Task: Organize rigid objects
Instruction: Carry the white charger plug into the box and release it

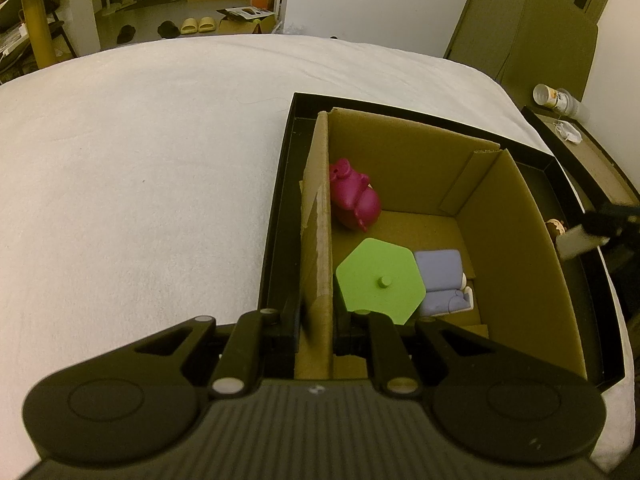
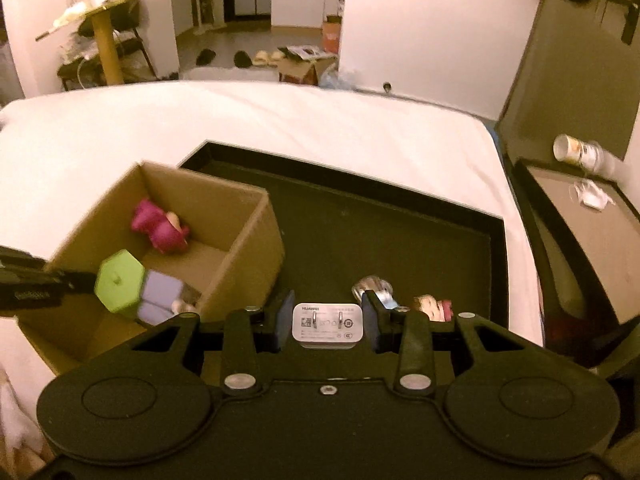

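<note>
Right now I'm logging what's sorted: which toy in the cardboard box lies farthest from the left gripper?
The magenta pig figure; the green hexagon and lilac block lie nearer.

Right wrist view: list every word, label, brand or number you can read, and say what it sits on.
"HUAWEI": on the white plug-in charger block held between the right gripper fingers.
Fine print and symbols below it: too small to read.
Label on the tipped white bottle: blurred.
Orange cardboard carton print: unreadable.

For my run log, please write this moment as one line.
left gripper: shut on cardboard box wall | right gripper: shut on white charger | box holds pink toy, green hexagon
</note>
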A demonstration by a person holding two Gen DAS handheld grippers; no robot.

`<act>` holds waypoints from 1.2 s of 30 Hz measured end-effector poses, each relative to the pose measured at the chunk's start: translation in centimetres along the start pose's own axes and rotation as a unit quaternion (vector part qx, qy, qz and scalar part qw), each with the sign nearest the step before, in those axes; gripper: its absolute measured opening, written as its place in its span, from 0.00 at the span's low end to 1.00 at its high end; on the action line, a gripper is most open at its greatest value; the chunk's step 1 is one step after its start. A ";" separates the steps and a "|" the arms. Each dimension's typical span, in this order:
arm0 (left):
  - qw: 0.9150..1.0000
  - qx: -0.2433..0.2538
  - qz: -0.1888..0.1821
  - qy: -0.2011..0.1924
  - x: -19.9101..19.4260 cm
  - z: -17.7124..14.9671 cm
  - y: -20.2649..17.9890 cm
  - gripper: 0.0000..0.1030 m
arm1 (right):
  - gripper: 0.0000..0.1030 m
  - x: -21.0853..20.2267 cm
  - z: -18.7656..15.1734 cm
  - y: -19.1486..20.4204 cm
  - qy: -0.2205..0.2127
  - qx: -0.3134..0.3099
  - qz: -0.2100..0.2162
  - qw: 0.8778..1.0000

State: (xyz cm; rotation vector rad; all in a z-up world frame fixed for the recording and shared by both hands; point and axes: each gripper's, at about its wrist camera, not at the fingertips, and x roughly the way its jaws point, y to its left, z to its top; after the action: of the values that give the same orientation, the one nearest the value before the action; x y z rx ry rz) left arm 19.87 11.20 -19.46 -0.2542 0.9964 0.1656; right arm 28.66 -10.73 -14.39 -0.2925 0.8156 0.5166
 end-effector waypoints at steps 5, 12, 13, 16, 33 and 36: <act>1.000 0.000 0.000 0.000 0.0 0.0 0.0 0.12 | 0.35 -1.2 1.4 0.8 -0.021 -0.004 0.014 1.000; 1.000 0.000 0.000 0.000 0.0 0.0 0.0 0.12 | 0.35 -1.2 2.6 2.6 -0.032 -0.016 0.034 0.999; 1.000 0.000 0.000 0.000 0.0 0.0 0.0 0.12 | 0.35 -1.2 2.7 3.0 -0.033 -0.016 0.037 0.999; 1.000 0.000 0.000 0.000 0.0 0.0 0.0 0.12 | 0.35 -1.1 3.0 3.9 -0.035 -0.017 0.045 0.998; 1.000 -0.001 -0.001 0.000 -0.1 0.0 0.1 0.12 | 0.35 1.6 2.7 7.6 -0.007 -0.013 0.087 0.996; 1.000 -0.001 -0.001 0.000 -0.1 0.0 0.1 0.12 | 0.35 2.1 2.5 8.0 0.000 -0.013 0.089 0.996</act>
State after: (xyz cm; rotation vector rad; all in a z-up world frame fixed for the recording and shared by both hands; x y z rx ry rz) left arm 19.83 11.29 -19.41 -0.2569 0.9952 0.1646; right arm 27.07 -2.28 -14.71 -0.2456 0.8388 0.6945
